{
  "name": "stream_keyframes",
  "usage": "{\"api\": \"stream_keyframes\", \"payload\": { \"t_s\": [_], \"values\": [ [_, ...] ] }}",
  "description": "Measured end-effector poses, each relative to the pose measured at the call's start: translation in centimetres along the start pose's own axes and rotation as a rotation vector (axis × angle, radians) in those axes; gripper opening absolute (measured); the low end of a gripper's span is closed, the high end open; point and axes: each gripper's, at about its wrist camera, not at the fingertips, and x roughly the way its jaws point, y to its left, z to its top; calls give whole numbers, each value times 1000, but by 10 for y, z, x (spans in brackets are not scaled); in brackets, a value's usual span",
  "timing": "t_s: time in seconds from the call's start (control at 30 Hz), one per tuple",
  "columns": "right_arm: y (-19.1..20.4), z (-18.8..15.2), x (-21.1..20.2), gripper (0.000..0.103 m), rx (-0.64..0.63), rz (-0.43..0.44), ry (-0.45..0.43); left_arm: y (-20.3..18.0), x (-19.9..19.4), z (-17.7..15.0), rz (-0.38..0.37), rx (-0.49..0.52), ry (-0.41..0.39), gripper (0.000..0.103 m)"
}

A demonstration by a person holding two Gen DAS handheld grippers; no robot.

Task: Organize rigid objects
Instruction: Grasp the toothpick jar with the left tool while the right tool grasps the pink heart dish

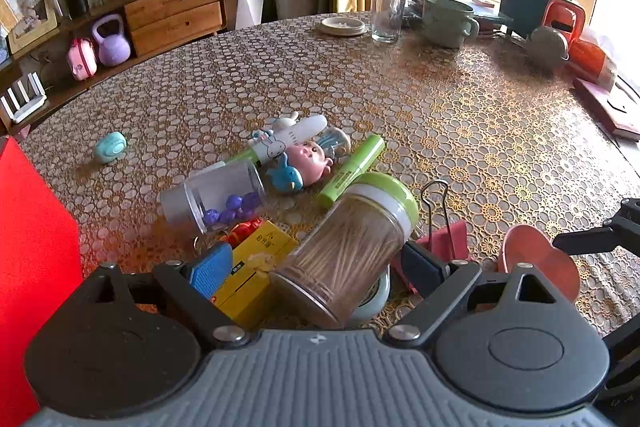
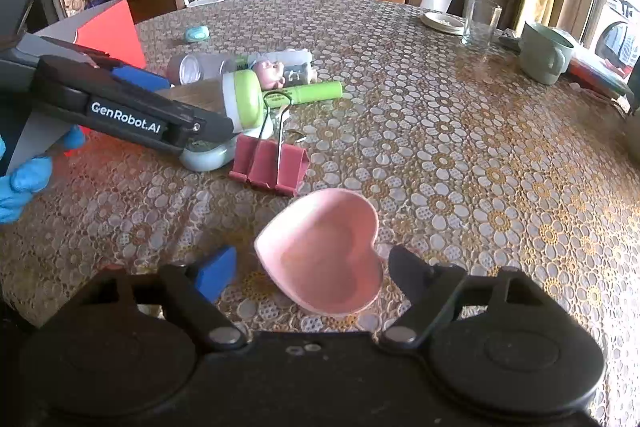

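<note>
My left gripper (image 1: 320, 263) is around a clear toothpick jar (image 1: 348, 247) with a green lid; it also shows in the right wrist view (image 2: 240, 103). The jar is tilted, lifted above a roll of tape (image 2: 208, 157), and I cannot tell whether the pads grip it. My right gripper (image 2: 316, 267) is open around a pink heart-shaped dish (image 2: 324, 251) on the table. A pile lies ahead: a clear jar with blue beads (image 1: 220, 195), a green highlighter (image 1: 352, 171), a pink toy (image 1: 312, 161), a rabbit pen (image 1: 288, 139), a yellow box (image 1: 256, 267).
A red binder clip (image 2: 272, 163) lies between the pile and the dish. A red box (image 1: 32, 247) stands at the left. A teal item (image 1: 110, 147) lies apart. A glass (image 1: 386, 17), green mug (image 1: 448, 21) and saucer (image 1: 344, 25) stand at the far edge.
</note>
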Motion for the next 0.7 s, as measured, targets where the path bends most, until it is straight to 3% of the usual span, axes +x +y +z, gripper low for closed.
{"api": "stream_keyframes", "payload": {
  "t_s": [0.13, 0.37, 0.43, 0.57, 0.63, 0.7],
  "values": [
    [1, 2, 3, 80, -17, -8, -1, 1, 0, 1, -21, -3, -15, 91],
    [4, 1, 6, 70, -30, -26, 6, -5, -3, 2, -47, 28, -32, 68],
    [3, 1, 5, 65, -35, -37, 5, -6, -3, 3, -48, 32, -32, 65],
    [2, 0, 4, 64, -32, -47, 3, -7, -4, 3, -39, 31, -31, 60],
    [2, 0, 3, 64, -31, -53, -2, -6, -5, 3, -36, 22, -33, 48],
    [2, 1, 0, 64, -31, -60, -10, -7, -6, 4, -20, 16, -27, 46]
  ]
}}
